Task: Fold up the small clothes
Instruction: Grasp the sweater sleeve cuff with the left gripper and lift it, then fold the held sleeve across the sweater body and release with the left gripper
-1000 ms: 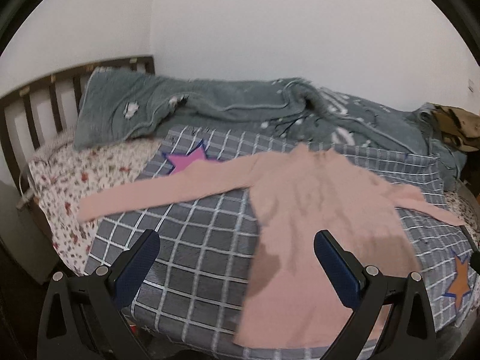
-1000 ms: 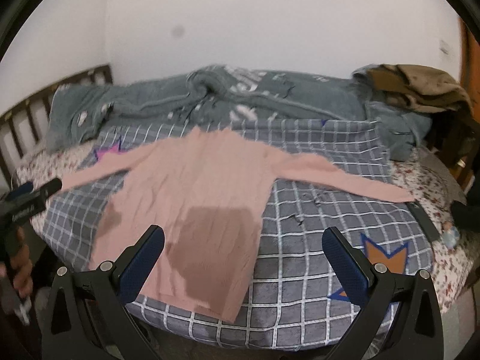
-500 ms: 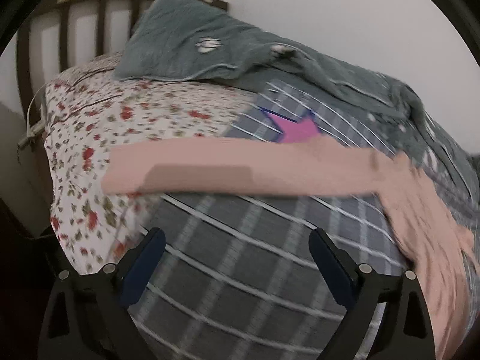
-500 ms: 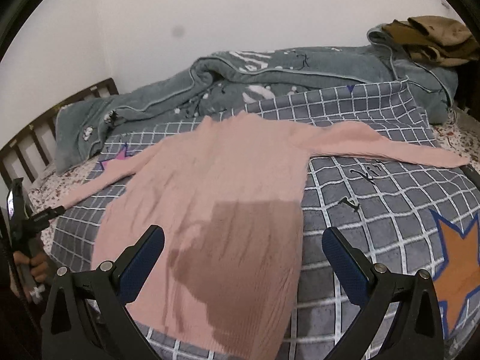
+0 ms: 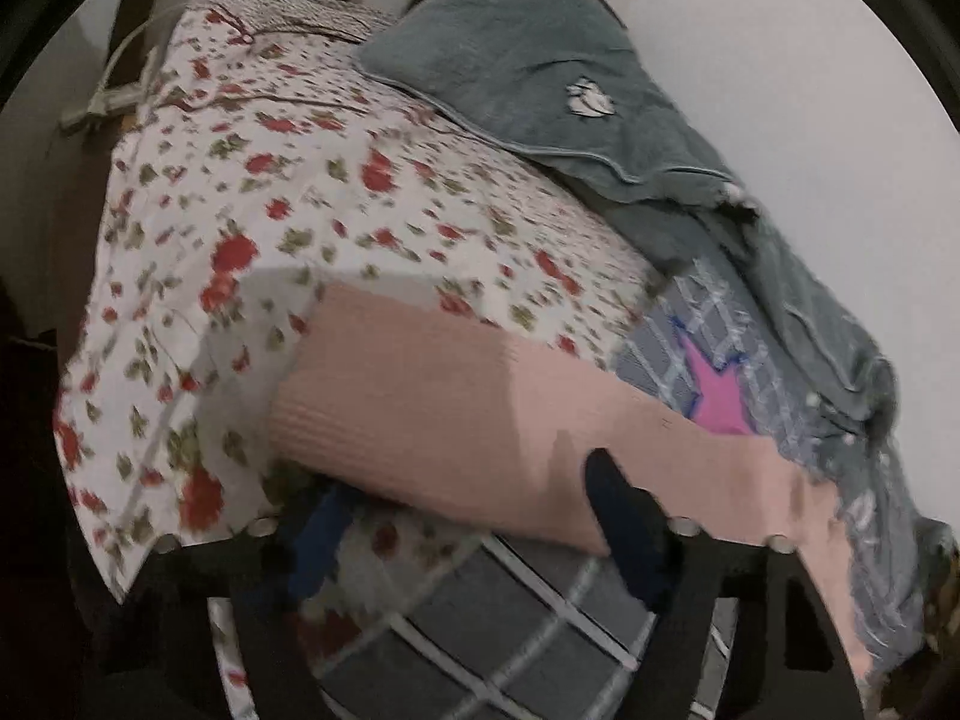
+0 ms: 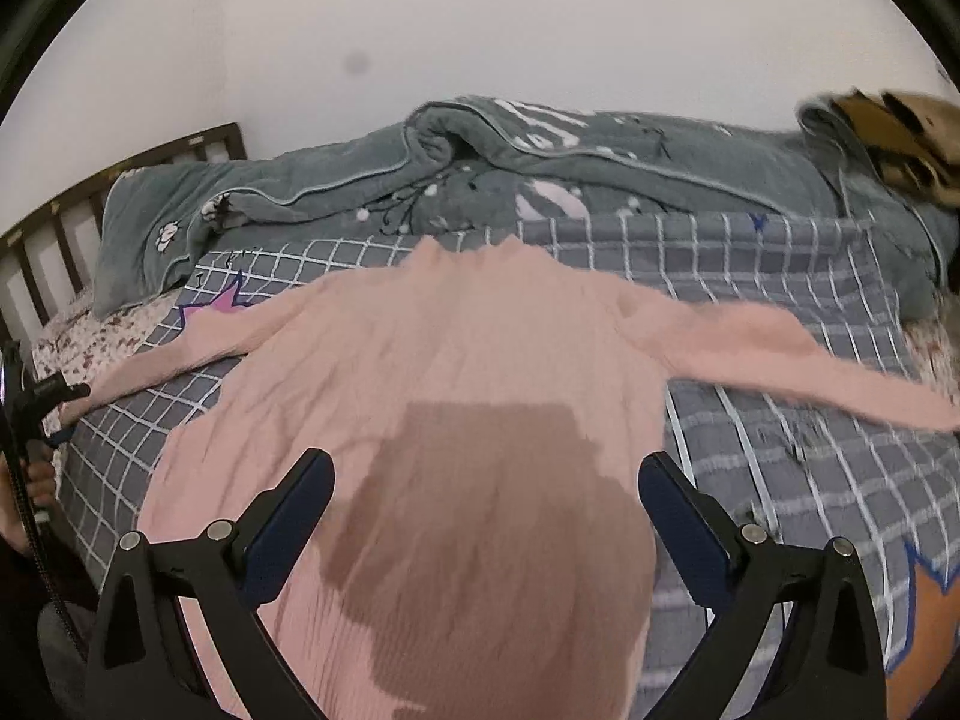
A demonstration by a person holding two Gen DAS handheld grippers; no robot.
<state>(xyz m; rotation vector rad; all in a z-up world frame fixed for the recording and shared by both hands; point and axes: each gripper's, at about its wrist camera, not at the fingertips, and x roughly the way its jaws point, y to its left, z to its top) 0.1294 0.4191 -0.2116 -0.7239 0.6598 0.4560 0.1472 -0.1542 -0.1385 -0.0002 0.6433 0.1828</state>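
1. In the left wrist view, the whole scene is smeared by motion blur; the pattern of the floral sheet (image 5: 252,252) cannot be read sharply.
2. The left finger of the left gripper (image 5: 462,516) is largely hidden under the cuff of the pink sweater (image 5: 432,408); as the jaws are closing, it cannot be told whether the pads press on the sleeve.
3. Beyond that gripper's right finger, the sleeve is cut off by the picture's lower right edge.
4. In the right wrist view, the sweater's hem is hidden below the right gripper (image 6: 486,480).
5. The brown bundle (image 6: 900,138), far ahead to the right, is blurred and cropped; what it is cannot be told.
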